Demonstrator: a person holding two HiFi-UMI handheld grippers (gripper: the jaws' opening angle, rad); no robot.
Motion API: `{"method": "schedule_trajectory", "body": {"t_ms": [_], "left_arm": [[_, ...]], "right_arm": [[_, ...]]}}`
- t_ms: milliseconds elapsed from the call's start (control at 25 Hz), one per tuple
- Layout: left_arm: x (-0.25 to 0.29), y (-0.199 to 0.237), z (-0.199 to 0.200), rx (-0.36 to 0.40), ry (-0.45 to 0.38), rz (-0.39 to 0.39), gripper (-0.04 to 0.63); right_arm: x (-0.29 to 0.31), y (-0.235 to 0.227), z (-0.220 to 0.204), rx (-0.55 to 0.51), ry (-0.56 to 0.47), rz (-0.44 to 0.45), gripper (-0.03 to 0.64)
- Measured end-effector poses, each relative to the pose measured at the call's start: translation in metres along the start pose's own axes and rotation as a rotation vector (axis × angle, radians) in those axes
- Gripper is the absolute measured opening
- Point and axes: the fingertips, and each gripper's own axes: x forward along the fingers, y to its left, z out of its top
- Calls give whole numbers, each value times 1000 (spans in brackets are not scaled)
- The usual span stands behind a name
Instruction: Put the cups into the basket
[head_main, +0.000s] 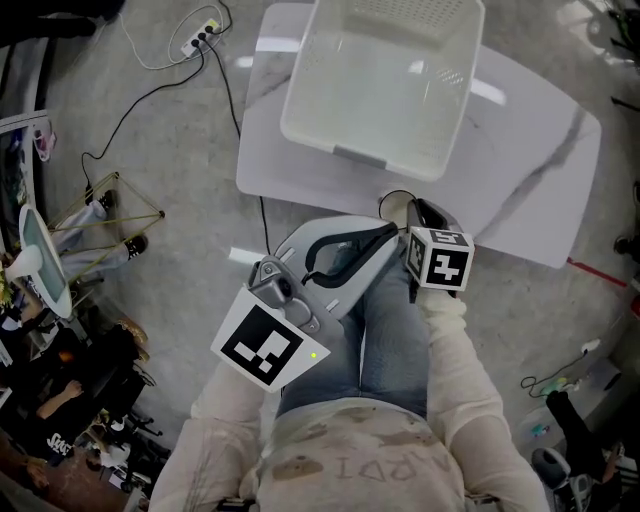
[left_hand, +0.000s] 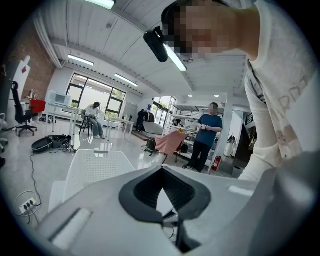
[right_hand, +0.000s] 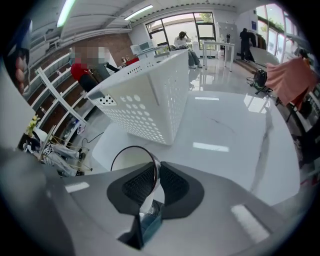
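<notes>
Right gripper (right_hand: 154, 167) clamps clear cup (right_hand: 131, 159) by its wall at table (head_main: 530, 170) near edge, bare tabletop up to basket (head_main: 380, 90). Left gripper (left_hand: 161, 170) closed, empty

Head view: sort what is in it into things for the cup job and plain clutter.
For the job:
- cup, pinched at its rim by the right gripper
- white basket, nothing in it
- table under the basket

Lying about:
- power strip on the floor
- black cable
- yellow-rod frame
</notes>
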Motion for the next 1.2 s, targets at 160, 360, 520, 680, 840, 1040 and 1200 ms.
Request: {"method": "schedule_trajectory", "body": {"t_ms": [160,360,520,680,840,1040,1200], "left_arm": [[3,-1,25,10,-28,7,0],[0,-4,71,22,-79,24,0],[-1,5,107,29,-140,55,0],[1,5,131,59,-135,74,0],[5,11,155,110,-135,119,0],[-2,25,167,113,-146,195,0],[-16,45,156,92,-132,220,0]], "right_arm": [[-48,9,18,-12,-51,39,58],[-126,27,57,-47,-139,105,58],[-177,37,103,-81,-225,153,58],[-213,40,138,-107,-274,184,58],[-218,33,181,-155,-309,207,58],[-191,30,218,-198,-299,222,58],[-148,42,232,-224,-253,208,60]]}}
